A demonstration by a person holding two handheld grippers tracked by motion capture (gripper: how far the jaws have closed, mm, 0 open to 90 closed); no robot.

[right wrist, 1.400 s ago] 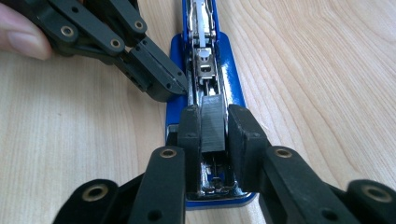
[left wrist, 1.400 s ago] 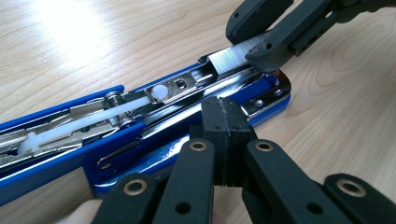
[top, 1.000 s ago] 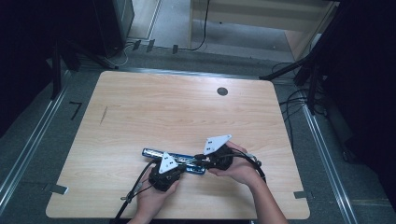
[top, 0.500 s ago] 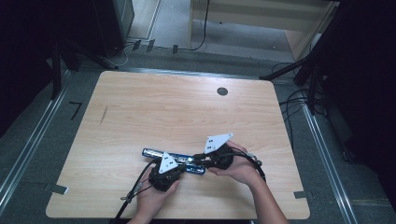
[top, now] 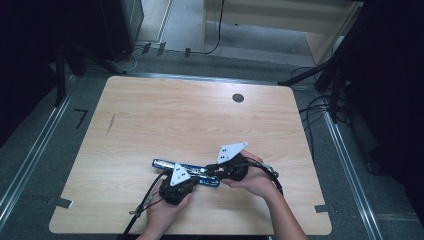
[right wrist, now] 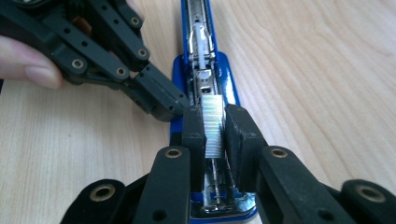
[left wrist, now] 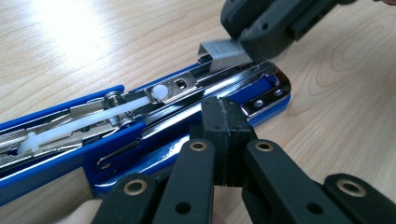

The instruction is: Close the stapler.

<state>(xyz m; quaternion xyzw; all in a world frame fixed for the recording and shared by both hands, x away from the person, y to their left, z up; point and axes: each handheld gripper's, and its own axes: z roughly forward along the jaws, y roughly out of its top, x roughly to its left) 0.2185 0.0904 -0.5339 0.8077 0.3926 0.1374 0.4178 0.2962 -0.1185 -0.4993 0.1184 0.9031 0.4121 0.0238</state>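
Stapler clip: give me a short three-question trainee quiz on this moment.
1. True or false: the right gripper holds a strip of staples between its jaws.
2. What does the left gripper press against: A) the blue stapler, B) a cup, C) a pen?
3. Fill in: the stapler lies opened on the wooden ____.

Key: 1 true. 2 A: its closed jaws meet the stapler's blue side. 3 table.
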